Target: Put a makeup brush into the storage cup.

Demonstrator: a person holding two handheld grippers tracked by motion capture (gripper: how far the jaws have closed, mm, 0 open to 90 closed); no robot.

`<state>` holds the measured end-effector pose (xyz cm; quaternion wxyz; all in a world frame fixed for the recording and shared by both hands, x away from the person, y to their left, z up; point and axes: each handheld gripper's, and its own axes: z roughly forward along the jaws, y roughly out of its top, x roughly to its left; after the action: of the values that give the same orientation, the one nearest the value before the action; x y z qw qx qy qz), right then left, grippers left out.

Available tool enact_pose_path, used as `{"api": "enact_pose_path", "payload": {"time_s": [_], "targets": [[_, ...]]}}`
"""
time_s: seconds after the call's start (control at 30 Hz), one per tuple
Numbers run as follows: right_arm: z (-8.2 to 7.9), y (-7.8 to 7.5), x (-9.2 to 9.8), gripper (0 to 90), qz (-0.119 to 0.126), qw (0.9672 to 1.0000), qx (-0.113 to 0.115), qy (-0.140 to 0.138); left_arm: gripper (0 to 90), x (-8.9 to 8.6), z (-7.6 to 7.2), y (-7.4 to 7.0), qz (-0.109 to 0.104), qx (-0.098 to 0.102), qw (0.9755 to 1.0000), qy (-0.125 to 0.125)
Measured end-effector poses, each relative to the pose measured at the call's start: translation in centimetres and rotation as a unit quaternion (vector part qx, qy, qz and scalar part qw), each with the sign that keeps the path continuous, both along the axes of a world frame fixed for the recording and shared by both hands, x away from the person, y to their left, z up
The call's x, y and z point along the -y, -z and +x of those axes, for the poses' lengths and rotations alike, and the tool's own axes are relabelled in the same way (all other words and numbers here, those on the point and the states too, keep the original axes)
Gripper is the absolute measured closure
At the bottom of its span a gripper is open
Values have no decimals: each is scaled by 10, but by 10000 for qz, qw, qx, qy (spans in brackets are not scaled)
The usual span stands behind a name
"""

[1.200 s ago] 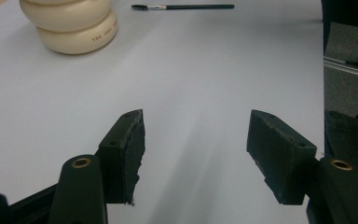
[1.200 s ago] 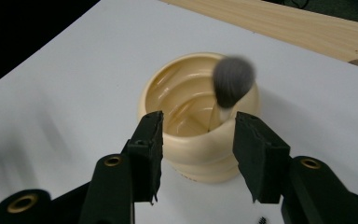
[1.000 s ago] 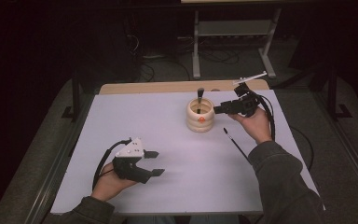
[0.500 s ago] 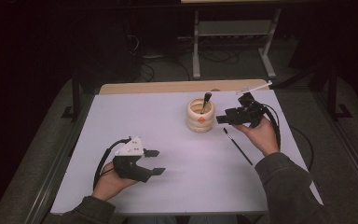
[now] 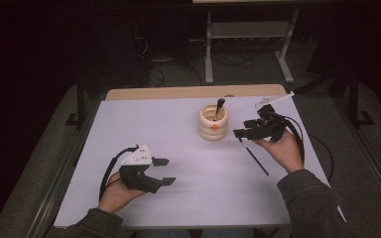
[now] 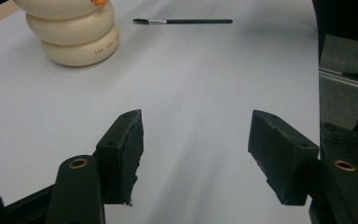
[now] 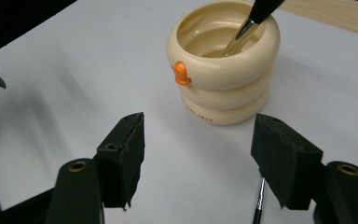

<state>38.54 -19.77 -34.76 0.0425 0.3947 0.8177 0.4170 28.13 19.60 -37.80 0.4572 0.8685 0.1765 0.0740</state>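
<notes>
Comparing this moment with the earlier high views, we find our right gripper (image 5: 239, 134) drawn back from above the cream holder (image 5: 213, 124) to a spot just beside it on the right, and its jaws have just been opening, with nothing between them. The dark-handled brush (image 5: 219, 107) that it held over the holder a second ago now stands inside, leaning against the rim. Our left gripper (image 5: 164, 171) has kept its place near the front left of the white table (image 5: 144, 119), jaws spread and empty. The thin brush (image 5: 254, 157) lies flat on the table, as before, just under our right hand (image 5: 281, 147).

The right gripper view brings us close to the holder (image 7: 223, 70): we see its three stacked rings, an orange knob on its side, and the metal ferrule of the brush (image 7: 242, 32) resting inside the bowl. The handle of the thin brush (image 7: 259, 205) shows between its parted jaws, lying on the table below them, untouched. The left gripper view gives us small lettering on the holder's (image 6: 74, 42) lowest ring, and the whole thin brush (image 6: 182, 21) well apart from it.
</notes>
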Motion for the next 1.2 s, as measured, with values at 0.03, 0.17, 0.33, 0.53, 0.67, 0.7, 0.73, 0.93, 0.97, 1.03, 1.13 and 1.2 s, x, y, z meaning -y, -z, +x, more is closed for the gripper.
{"api": "enact_pose_path", "payload": {"time_s": [0.03, 0.17, 0.33, 0.53, 0.67, 0.7, 0.73, 0.93, 0.97, 1.03, 1.13, 1.2], "targets": [[-2, 1, 3, 323, 23, 10000, 4, 7, 352, 0, 0, 0, -1, 0, 10000, 0], [-6, 2, 6, 316, 147, 9999, -65, -16, 349, 0, 2, 1, 7, -3, 10000, 10], [-10, 4, 9, 317, 102, 9999, -88, 10, 337, 2, 2, 2, 17, -4, 10000, 15], [-15, 10, 12, 318, 45, 9998, -192, 60, 335, 3, 2, 1, 57, -8, 10000, 34], [-18, 11, 14, 318, -11, 9997, -208, 94, 335, 2, 1, 1, 36, 35, 10000, 21], [-19, 11, 15, 318, -12, 9997, -204, 93, 336, 2, 1, 1, 9, 5, 10000, 1], [-19, 12, 16, 318, -13, 9998, -194, 93, 335, 2, 1, 1, 17, 12, 10000, 7], [-23, 14, 17, 320, -105, 9995, -275, 145, 336, 3, 0, 1, 61, 2, 10000, -23], [-24, 15, 18, 320, -125, 9995, -244, 134, 336, 3, 0, 1, 37, -9, 10000, -29], [-26, 17, 19, 321, -190, 9994, -256, 144, 335, 3, 0, 1, 50, -6, 10000, -28], [-29, 19, 21, 324, -241, 9990, -329, 183, 335, 4, -1, 1, 39, -24, 10000, -36], [-32, 20, 22, 334, -253, 9986, -405, 231, 335, 4, 0, 2, 72, -24, 10000, -20]]}}
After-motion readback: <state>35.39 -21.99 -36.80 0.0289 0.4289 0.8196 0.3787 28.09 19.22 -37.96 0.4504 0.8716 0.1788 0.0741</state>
